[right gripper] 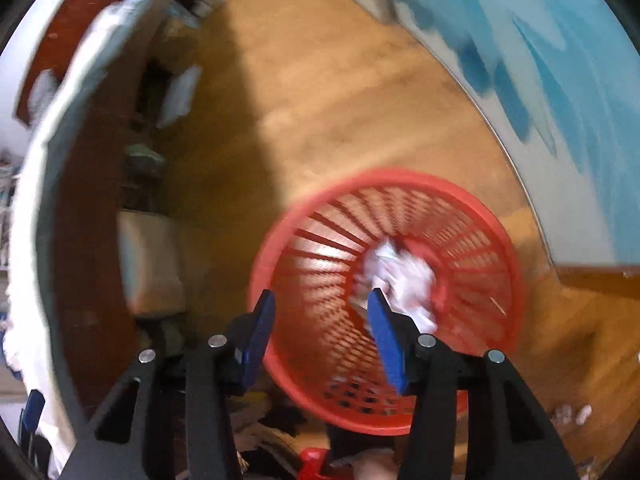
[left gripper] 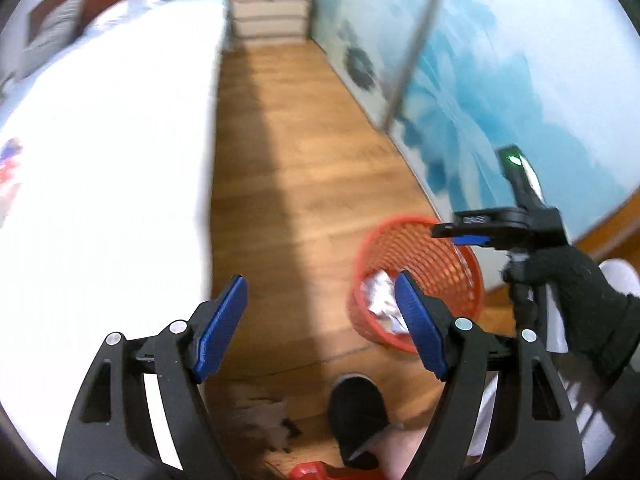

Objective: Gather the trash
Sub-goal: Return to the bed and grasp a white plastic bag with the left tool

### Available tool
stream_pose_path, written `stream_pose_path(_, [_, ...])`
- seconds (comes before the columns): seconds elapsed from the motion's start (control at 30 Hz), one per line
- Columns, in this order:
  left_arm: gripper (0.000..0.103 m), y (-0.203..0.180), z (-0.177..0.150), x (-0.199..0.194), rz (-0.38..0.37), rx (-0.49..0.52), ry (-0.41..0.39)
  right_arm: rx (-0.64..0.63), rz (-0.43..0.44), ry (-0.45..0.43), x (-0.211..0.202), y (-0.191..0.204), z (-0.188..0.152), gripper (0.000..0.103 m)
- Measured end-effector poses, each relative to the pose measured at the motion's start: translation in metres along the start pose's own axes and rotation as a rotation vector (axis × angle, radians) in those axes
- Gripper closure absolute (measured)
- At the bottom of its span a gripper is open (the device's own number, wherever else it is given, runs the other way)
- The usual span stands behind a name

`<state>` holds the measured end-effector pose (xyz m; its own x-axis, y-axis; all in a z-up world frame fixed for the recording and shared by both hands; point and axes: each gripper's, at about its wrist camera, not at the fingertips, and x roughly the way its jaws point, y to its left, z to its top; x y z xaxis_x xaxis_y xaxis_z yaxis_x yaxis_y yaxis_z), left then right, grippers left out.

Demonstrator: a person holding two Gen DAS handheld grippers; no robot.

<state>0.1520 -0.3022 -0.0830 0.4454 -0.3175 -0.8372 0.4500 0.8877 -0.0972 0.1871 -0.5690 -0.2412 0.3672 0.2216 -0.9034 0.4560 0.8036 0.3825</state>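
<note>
Right now both tools are empty: left tool (left gripper: 320,328) w/ jaws apart over the floor (left gripper: 296,160), right tool (right gripper: 320,332) spread wide above the red basket (right gripper: 472,200). Crumpled paper (right gripper: 400,276) lies inside it. Looks like a drop-off step; next, prob. fetch the small white scraps (right gripper: 572,414) on the floor nearby.

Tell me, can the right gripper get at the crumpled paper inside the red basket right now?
Probably yes. The right gripper is open and empty, aimed straight down the red basket's open mouth, with the crumpled paper lying uncovered at the bottom. Only the basket's depth might hinder it.
</note>
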Motion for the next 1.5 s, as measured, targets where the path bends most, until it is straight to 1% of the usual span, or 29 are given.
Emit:
stream_pose_path(0.03, [0.024, 0.015, -0.001, -0.015, 0.013, -0.024, -0.030, -0.020, 0.032, -0.022, -0.011, 0.016, -0.002, 0.053])
stream_pose_path(0.07, [0.022, 0.029, -0.003, -0.029, 0.023, -0.045, -0.056, -0.071, 0.075, -0.058, -0.027, 0.042, -0.006, 0.052])
stream_pose_path(0.1, [0.022, 0.052, -0.007, -0.051, 0.049, -0.080, -0.097, -0.118, 0.097, -0.084, -0.038, 0.059, -0.009, 0.048])
stream_pose_path(0.13, [0.022, 0.065, -0.012, -0.065, 0.069, -0.104, -0.120, -0.196, 0.121, -0.121, -0.054, 0.087, -0.018, 0.045])
stream_pose_path(0.17, [0.021, 0.085, -0.018, -0.082, 0.094, -0.139, -0.147, -0.245, 0.138, -0.143, -0.065, 0.106, -0.027, 0.036])
stream_pose_path(0.23, [0.021, 0.119, -0.030, -0.108, 0.138, -0.201, -0.194, -0.347, 0.190, -0.177, -0.084, 0.152, -0.052, 0.035])
stream_pose_path(0.27, [0.021, 0.133, -0.036, -0.118, 0.156, -0.226, -0.213, -0.391, 0.216, -0.180, -0.089, 0.174, -0.066, 0.035])
stream_pose_path(0.3, [0.021, 0.158, -0.046, -0.135, 0.189, -0.266, -0.243, -0.428, 0.239, -0.180, -0.091, 0.194, -0.077, 0.035])
stream_pose_path(0.37, [0.021, 0.194, -0.061, -0.155, 0.231, -0.332, -0.288, -0.498, 0.274, -0.171, -0.091, 0.232, -0.097, 0.035])
stream_pose_path(0.4, [0.021, 0.206, -0.066, -0.160, 0.242, -0.361, -0.303, -0.536, 0.291, -0.167, -0.090, 0.251, -0.105, 0.035])
stream_pose_path(0.47, [0.021, 0.234, -0.075, -0.170, 0.259, -0.422, -0.332, -0.607, 0.302, -0.166, -0.085, 0.284, -0.117, 0.035])
stream_pose_path(0.53, [0.021, 0.257, -0.086, -0.173, 0.270, -0.455, -0.361, -0.713, 0.288, -0.164, -0.077, 0.330, -0.128, 0.035])
stream_pose_path(0.63, [0.021, 0.278, -0.093, -0.164, 0.227, -0.509, -0.378, -0.828, 0.288, -0.153, -0.065, 0.395, -0.130, 0.035])
stream_pose_path(0.7, [0.021, 0.291, -0.092, -0.154, 0.189, -0.546, -0.374, -0.904, 0.271, -0.150, -0.052, 0.442, -0.126, 0.042])
stream_pose_path(0.73, [0.021, 0.296, -0.092, -0.154, 0.173, -0.554, -0.380, -0.920, 0.278, -0.146, -0.049, 0.459, -0.128, 0.042])
stream_pose_path(0.8, [0.021, 0.303, -0.087, -0.150, 0.132, -0.572, -0.401, -0.957, 0.286, -0.137, -0.038, 0.503, -0.118, 0.043])
stream_pose_path(0.87, [0.021, 0.311, -0.079, -0.141, 0.086, -0.593, -0.401, -0.978, 0.285, -0.129, -0.025, 0.529, -0.118, 0.043])
stream_pose_path(0.9, [0.021, 0.315, -0.071, -0.132, 0.081, -0.592, -0.379, -0.982, 0.289, -0.119, -0.017, 0.541, -0.116, 0.044])
stream_pose_path(0.93, [0.021, 0.317, -0.064, -0.122, 0.087, -0.567, -0.355, -0.980, 0.295, -0.108, -0.009, 0.550, -0.116, 0.044])
stream_pose_path(1.0, [0.021, 0.324, -0.057, -0.106, 0.098, -0.544, -0.304, -0.959, 0.303, -0.075, 0.008, 0.569, -0.109, 0.045])
stream_pose_path(1.03, [0.021, 0.328, -0.056, -0.100, 0.082, -0.550, -0.281, -0.950, 0.309, -0.059, 0.019, 0.579, -0.109, 0.046])
stream_pose_path(1.07, [0.021, 0.332, -0.056, -0.093, 0.046, -0.565, -0.264, -0.939, 0.326, -0.036, 0.028, 0.580, -0.109, 0.049])
stream_pose_path(1.1, [0.021, 0.335, -0.056, -0.092, 0.026, -0.576, -0.260, -0.925, 0.353, -0.003, 0.036, 0.585, -0.107, 0.055])
stream_pose_path(1.13, [0.021, 0.336, -0.058, -0.092, 0.009, -0.584, -0.261, -0.923, 0.357, 0.019, 0.047, 0.589, -0.109, 0.060])
stream_pose_path(1.17, [0.021, 0.335, -0.059, -0.093, -0.002, -0.579, -0.270, -0.922, 0.353, 0.043, 0.057, 0.591, -0.112, 0.076])
stream_pose_path(1.2, [0.021, 0.334, -0.062, -0.094, -0.006, -0.574, -0.277, -0.910, 0.359, 0.064, 0.063, 0.592, -0.112, 0.083])
stream_pose_path(1.27, [0.021, 0.332, -0.065, -0.097, -0.015, -0.567, -0.288, -0.884, 0.387, 0.063, 0.061, 0.586, -0.114, 0.084])
stream_pose_path(1.37, [0.021, 0.333, -0.067, -0.101, -0.058, -0.579, -0.319, -0.841, 0.428, 0.047, 0.047, 0.577, -0.113, 0.091])
stream_pose_path(1.5, [0.021, 0.334, -0.061, -0.095, -0.099, -0.596, -0.322, -0.772, 0.496, 0.058, 0.026, 0.562, -0.111, 0.092])
